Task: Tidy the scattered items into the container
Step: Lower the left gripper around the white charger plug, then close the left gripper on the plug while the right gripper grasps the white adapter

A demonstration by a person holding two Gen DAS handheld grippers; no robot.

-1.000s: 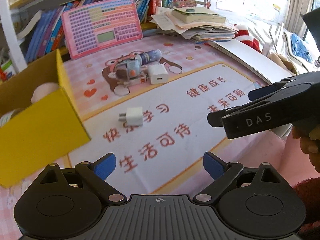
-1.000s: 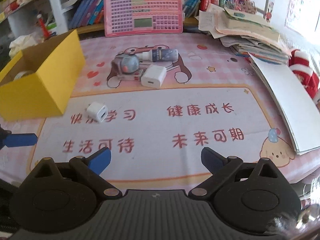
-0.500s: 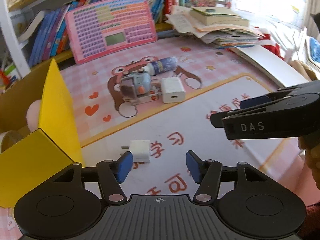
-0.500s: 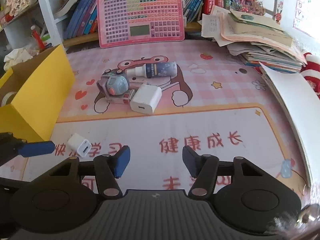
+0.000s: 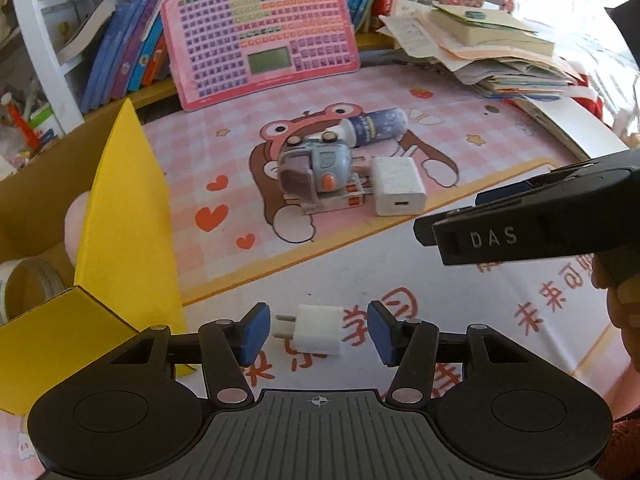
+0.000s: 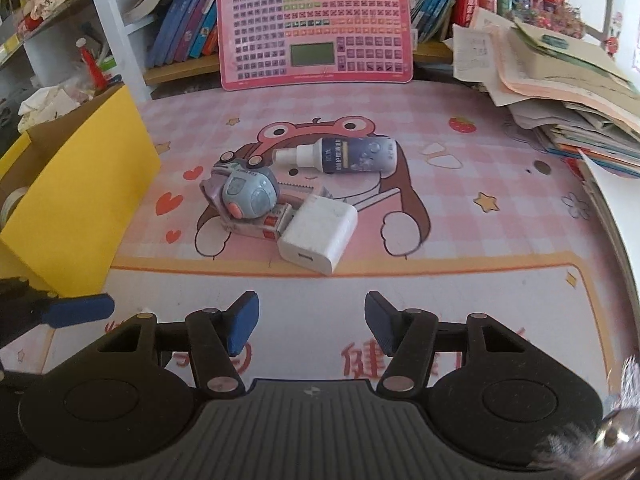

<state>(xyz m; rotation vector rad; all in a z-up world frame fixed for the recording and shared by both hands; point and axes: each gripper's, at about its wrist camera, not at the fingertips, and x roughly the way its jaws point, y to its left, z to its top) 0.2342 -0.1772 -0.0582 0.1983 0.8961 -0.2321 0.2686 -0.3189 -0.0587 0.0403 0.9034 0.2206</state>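
A small white plug (image 5: 320,330) lies on the printed mat between the blue pads of my left gripper (image 5: 316,334). Its jaws are closing, and a gap shows on each side of the plug. The open yellow box (image 5: 124,216) stands just to its left. My right gripper (image 6: 311,322) is open with only mat between its fingers, a little short of the large white charger (image 6: 318,234). Behind the charger lie a blue-grey toy (image 6: 248,194) on a flat packet and a dark-labelled spray bottle (image 6: 348,156) on its side.
A tape roll (image 5: 28,284) lies inside the yellow box. A pink toy keyboard (image 6: 316,24) leans against shelved books at the back. Stacked papers and books (image 6: 560,92) and a white board (image 5: 568,120) crowd the right side. A hand (image 5: 624,312) holds the right gripper.
Both grippers moved forward over the mat and their jaws narrowed. The left one now straddles the small plug; the right one came closer to the large charger.
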